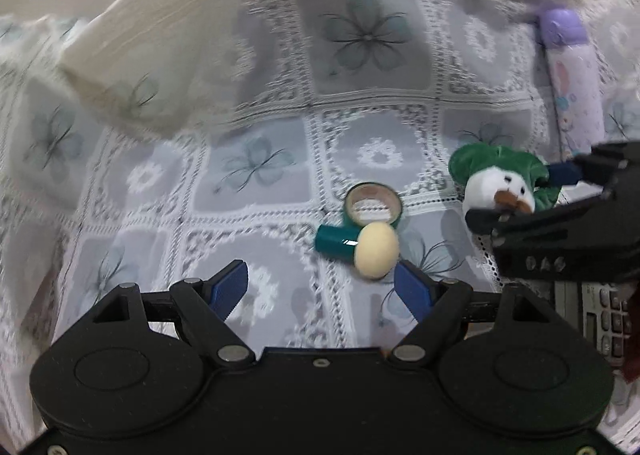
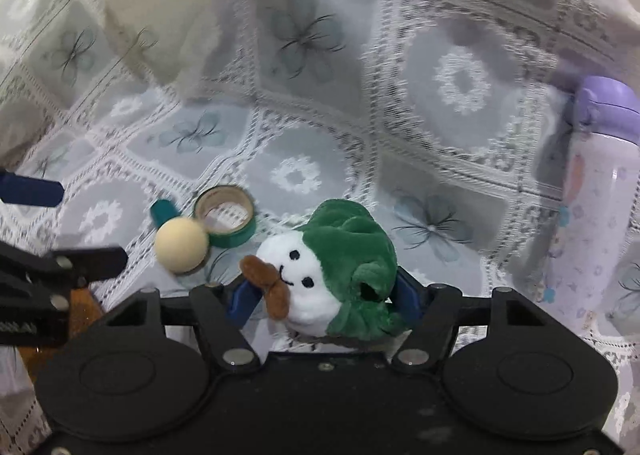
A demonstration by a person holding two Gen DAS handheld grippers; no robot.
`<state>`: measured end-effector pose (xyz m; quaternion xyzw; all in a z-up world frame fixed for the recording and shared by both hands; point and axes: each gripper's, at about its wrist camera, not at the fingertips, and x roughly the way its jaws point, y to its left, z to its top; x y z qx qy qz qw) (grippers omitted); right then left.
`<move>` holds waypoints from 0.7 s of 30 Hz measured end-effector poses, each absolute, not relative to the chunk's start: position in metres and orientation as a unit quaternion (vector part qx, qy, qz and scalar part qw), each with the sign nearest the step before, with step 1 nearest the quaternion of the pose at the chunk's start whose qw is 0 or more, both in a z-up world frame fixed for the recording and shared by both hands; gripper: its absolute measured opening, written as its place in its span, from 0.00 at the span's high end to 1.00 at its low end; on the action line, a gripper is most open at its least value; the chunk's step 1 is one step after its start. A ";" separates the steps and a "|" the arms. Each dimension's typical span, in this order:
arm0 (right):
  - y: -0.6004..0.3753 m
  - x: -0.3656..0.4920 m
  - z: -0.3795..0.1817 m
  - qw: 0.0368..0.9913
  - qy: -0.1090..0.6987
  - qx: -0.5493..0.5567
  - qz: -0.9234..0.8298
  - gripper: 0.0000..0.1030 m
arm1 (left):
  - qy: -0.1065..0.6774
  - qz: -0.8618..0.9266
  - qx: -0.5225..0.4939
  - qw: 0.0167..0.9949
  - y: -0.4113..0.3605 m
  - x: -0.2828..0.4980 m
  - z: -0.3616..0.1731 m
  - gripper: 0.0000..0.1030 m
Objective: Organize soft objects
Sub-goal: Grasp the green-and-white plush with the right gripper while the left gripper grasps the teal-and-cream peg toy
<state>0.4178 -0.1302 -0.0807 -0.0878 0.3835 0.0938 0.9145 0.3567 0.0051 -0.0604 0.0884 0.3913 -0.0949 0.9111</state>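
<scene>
Right tool pinches the plush toy; left tool hangs spread over the desk.

The right tool [image 2: 324, 301] grips the green-hooded white plush toy [image 2: 332, 279] between its blue pads on the lace tablecloth [image 2: 460, 87]. The left tool [image 1: 320, 289] is spread and holds nothing, near a cream ball [image 1: 376, 251] that touches a green tape roll [image 1: 373, 207].

Black tool [image 1: 322, 289] – blue pads [image 1: 230, 287], silver screws.
</scene>
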 end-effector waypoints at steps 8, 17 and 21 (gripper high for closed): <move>-0.149 0.415 -0.068 0.922 0.373 -0.060 0.083 0.34 | 0.400 -0.130 0.100 0.902 -0.010 0.381 -0.074 0.25; -0.160 0.411 -0.069 0.922 0.375 -0.037 0.083 0.34 | 0.414 -0.147 0.127 0.889 -0.015 0.399 -0.095 0.26; -0.164 0.410 -0.071 0.922 0.379 -0.030 0.080 0.34 | 0.419 -0.165 0.111 0.886 -0.010 0.404 -0.098 0.39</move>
